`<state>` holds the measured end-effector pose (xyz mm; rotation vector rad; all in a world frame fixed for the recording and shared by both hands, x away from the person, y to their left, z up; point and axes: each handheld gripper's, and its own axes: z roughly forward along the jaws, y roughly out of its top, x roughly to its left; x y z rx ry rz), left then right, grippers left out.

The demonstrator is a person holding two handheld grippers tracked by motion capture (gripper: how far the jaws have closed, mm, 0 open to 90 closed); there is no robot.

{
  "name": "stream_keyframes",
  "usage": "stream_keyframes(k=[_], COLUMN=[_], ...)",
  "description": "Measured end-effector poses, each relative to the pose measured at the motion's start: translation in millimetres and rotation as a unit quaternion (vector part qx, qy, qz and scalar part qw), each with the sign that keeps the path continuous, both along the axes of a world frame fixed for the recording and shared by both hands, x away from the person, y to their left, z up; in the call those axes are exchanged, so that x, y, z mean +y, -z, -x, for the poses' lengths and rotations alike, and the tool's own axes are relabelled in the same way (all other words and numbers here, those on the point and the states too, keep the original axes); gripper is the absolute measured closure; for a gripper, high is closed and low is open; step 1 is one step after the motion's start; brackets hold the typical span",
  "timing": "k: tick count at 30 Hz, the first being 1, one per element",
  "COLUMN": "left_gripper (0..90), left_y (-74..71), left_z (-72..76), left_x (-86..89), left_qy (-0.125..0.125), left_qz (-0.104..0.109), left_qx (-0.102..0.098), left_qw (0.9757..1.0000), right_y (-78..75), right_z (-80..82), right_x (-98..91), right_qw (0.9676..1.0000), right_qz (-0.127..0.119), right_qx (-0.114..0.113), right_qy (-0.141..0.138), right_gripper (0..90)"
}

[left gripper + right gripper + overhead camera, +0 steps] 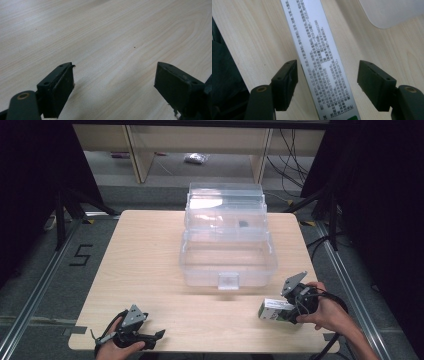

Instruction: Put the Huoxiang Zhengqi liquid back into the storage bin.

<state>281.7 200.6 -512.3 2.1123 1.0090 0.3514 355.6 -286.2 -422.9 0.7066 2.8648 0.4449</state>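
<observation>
While the right gripper (289, 312) sits low at the near right part of the desk (150, 270), its jaws straddle a small white carton (274, 310) that lies flat on the wood. Seen from the right gripper view, the carton (322, 65) runs lengthwise between the two jaws, its printed face up and covered in fine dark text, with a patch of green at its near end. A gap of bare wood shows on each side between the carton and the pads, so the jaws stand apart and are not pressing on it. A person's right hand (327, 312) grips the tool from the near side.

Beyond the carton, in the middle of the desk, stands a clear plastic bin (227, 255) with its lid raised at the back; one pale corner of it (392, 12) shows in the right gripper view, just beside the carton's far end.

At the near left edge, the left gripper (159, 336) is held by the left hand (117, 351), well apart from the carton. Its jaws stand wide apart over bare wood (107, 37), nothing between them
</observation>
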Motion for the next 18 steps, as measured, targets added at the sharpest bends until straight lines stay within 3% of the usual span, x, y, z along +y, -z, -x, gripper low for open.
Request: stream_keyframes(k=[4,14,15,18], left_gripper=[15.4,15.3,15.4,15.3], left_y=[0.1,0.0,0.0,-0.8], left_z=[0.3,0.4,0.3,0.4], left_x=[-0.2,0.1,0.2,0.3], left_qy=[0.004,0.006,0.005,0.005], left_qz=[0.002,0.002,0.001,0.001], left_qx=[0.002,0.001,0.002,0.003], left_qw=[1.0,1.0,1.0,1.0], right_y=[2.5,6.6,7.2,7.6], right_z=[-1.4,-3.3,-7.0,-9.1], right_x=[2.4,7.0,6.1,5.7], right_qw=[0.9997,0.9983,0.9974,0.9965], right_qz=[0.019,0.039,0.039,0.041], right_qx=[0.006,0.022,0.03,0.032], right_qy=[-0.016,-0.037,-0.053,-0.065], right_gripper=[40.4,51.7,53.4,55.5])
